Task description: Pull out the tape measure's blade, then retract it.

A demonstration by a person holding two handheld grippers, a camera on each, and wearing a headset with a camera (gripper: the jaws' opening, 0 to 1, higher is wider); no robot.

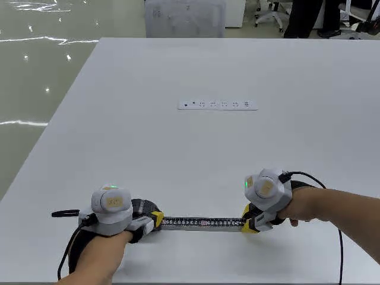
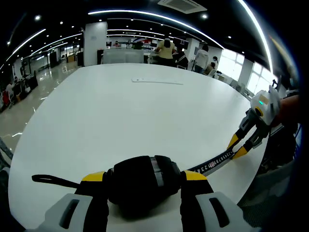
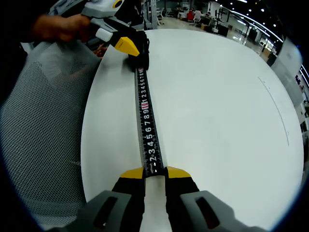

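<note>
Near the front edge of the white table (image 1: pixel 237 77), the left gripper (image 1: pixel 155 219) is clamped on the black tape measure case (image 2: pixel 140 181), while the right gripper (image 3: pixel 154 172) pinches the tip of the blade (image 3: pixel 146 121), drawn a short way out along the tabletop. The pull probably goes best with the case pinned firm and the tip drawn straight and level, untwisted. The socket strip (image 1: pixel 217 105) lies well apart and the wrist strap (image 1: pixel 64 213) trails leftward, so the way seems clear.
</note>
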